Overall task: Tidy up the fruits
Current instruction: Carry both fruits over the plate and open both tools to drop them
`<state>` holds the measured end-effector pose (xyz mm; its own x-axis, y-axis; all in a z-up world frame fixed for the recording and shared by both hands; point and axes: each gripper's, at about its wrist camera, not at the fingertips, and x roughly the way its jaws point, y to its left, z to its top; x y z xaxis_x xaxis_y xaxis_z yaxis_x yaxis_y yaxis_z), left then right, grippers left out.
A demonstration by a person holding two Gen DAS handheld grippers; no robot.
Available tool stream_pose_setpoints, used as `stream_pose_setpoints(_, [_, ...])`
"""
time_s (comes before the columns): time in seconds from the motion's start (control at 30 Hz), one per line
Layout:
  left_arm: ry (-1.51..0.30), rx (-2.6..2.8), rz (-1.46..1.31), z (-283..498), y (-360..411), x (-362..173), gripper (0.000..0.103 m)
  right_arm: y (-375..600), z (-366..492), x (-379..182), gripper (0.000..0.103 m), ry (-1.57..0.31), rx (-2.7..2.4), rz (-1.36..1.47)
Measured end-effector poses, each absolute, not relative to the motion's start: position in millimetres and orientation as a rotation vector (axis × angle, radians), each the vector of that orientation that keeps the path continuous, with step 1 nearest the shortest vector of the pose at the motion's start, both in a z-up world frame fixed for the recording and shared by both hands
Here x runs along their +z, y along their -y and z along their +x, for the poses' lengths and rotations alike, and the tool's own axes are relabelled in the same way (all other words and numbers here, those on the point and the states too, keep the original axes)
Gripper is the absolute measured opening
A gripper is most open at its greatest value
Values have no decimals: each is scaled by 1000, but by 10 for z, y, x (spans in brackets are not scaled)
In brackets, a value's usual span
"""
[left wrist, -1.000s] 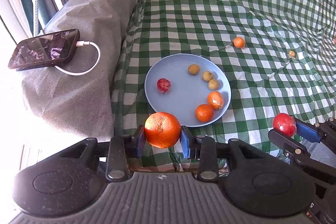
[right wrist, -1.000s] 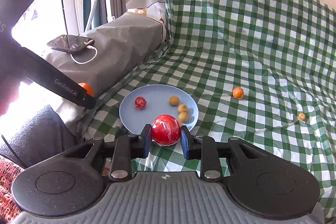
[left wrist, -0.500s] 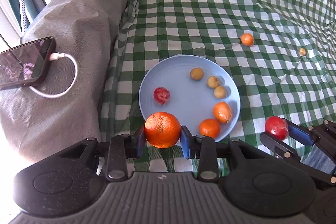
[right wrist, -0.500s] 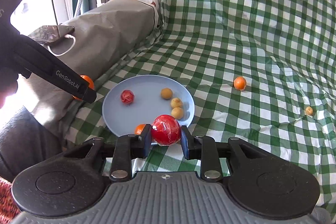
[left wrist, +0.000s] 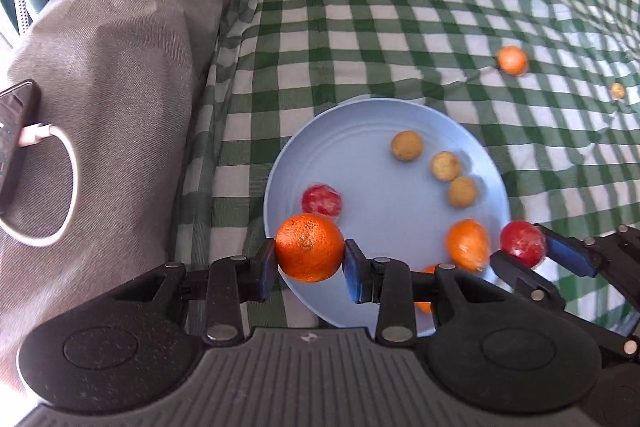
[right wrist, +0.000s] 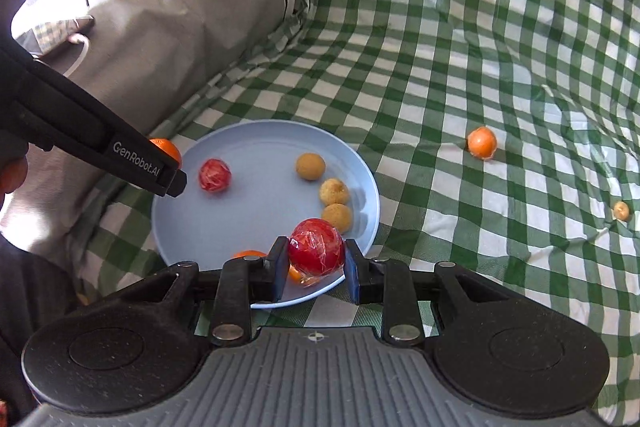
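Observation:
My left gripper [left wrist: 309,259] is shut on a large orange [left wrist: 309,247] over the near left rim of the blue plate [left wrist: 360,131]. My right gripper [right wrist: 316,259] is shut on a red plastic-wrapped fruit [right wrist: 316,247] over the plate's [right wrist: 248,143] near right rim; it also shows in the left wrist view [left wrist: 522,243]. On the plate lie a small red fruit [left wrist: 321,199], three small brown fruits [left wrist: 407,145] and two small oranges [left wrist: 467,245]. A small orange [right wrist: 482,142] and a small brown fruit [right wrist: 621,210] lie on the checked cloth, right of the plate.
A green-and-white checked cloth [left wrist: 400,7] covers the sofa seat and back. The grey covered armrest [left wrist: 120,47] rises at the left, with a phone [left wrist: 12,135] and its white charging cable [left wrist: 60,183] on it.
Both grippers have moved forward and down toward the plate, each still holding its fruit. The plate now looks larger and closer in both views.

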<state>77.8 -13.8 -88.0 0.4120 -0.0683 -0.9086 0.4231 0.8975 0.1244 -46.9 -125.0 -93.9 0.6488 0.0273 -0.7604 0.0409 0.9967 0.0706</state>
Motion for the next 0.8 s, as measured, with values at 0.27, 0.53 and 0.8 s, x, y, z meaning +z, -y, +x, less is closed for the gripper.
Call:
stream_pose_setpoints(0.27, [-1105, -334, 354, 894, 141, -905, 88, 1268, -162, -1036, 37, -898, 19, 75])
stream_pose_setpoints(0.53, [-997, -366, 357, 389, -40, -549, 103, 1229, -455, -768, 87, -878, 9, 52])
stream_pose_setpoints(0.8, [-1014, -353, 291, -132, -303, -374, 103, 1097, -1084, -491, 93, -836, -30, 50])
